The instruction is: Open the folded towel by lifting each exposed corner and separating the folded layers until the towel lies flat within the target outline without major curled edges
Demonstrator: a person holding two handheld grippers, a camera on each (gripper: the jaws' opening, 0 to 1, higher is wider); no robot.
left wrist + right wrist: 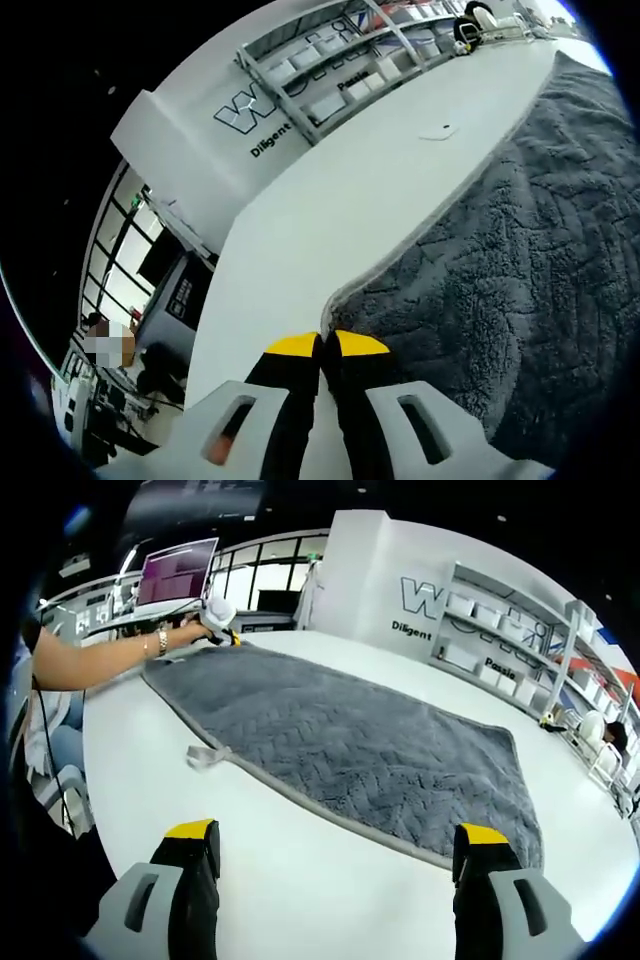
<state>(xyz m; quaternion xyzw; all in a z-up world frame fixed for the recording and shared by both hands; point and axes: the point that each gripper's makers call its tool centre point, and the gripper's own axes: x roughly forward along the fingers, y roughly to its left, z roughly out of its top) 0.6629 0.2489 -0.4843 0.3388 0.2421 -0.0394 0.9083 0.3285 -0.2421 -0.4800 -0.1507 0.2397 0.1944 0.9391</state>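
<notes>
The grey towel lies spread out flat on the white bench in the right gripper view; it looks like one layer w/ a pale edge all round; a small tag sticks out from the near edge.

Right gripper is low in its own view, over bare bench just beside the towel's near edge; its two yellow-tipped jaws stand wide apart w/ nothing between them, so it's let go.

Left gripper in the left gripper view: jaws pressed tight together, yellow tips touching, right at the towel's pale edge; can't tell if any cloth is pinched between them. The towel fills the right side of that view, fluffy w/ a zigzag pattern; bare bench is on the left side.

In the right gripper view, the left gripper shows at the far corner of the towel, held by a hand w/ a watch on the wrist; too small there to see the jaws.

Behind the bench: white shelves w/ boxes, a wall w/ big letters, & a lit screen past the far end.
</notes>
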